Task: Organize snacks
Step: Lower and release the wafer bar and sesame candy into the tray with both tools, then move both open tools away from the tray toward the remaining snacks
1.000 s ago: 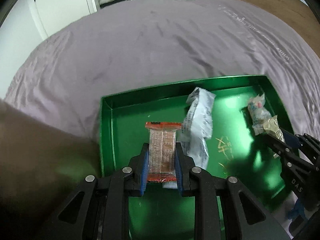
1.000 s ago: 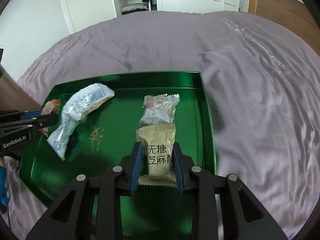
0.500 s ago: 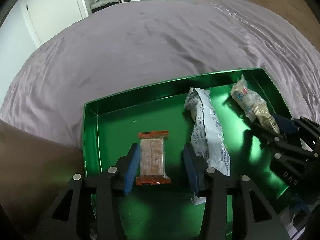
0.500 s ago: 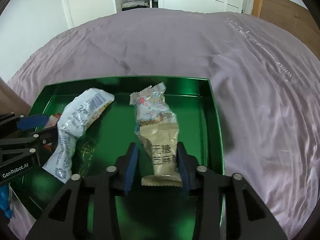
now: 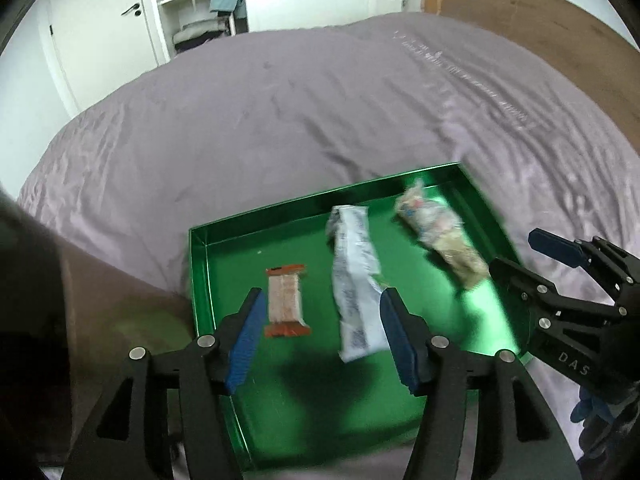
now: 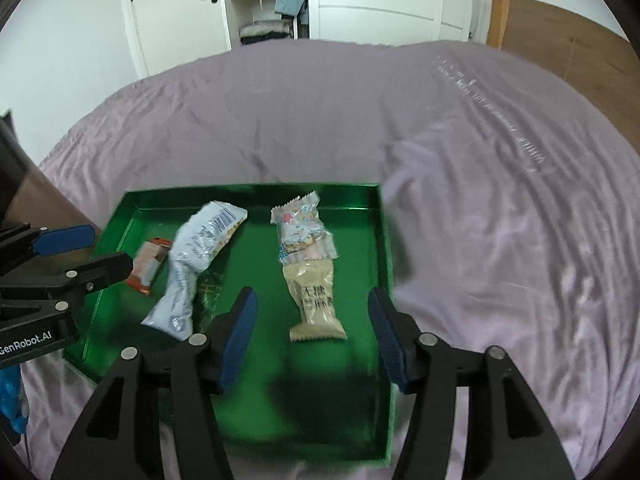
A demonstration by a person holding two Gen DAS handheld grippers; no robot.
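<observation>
Writing: "GenRobot.AI" on left gripper (image 6: 108, 254) body; "DAS" on right gripper (image 5: 520, 258) body; Chinese characters on beige packet (image 6: 316, 300).
Tray (image 6: 256, 190): green, glossy, on purple bed (image 6: 460, 160).
Snacks: in tray; orange-edged bar (image 5: 286, 300) nearest left wall, then white-blue pouch (image 5: 354, 280), cartoon-print packet (image 6: 302, 226), beige packet touching it.
Fingers: both pairs spread, opening, empty.
Change: bar and beige packet pinched a second ago, now released, lying flat.

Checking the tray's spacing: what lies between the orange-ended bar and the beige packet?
The long white-blue packet lies between the orange-ended bar and beige packet; both wrist views show it.
</observation>
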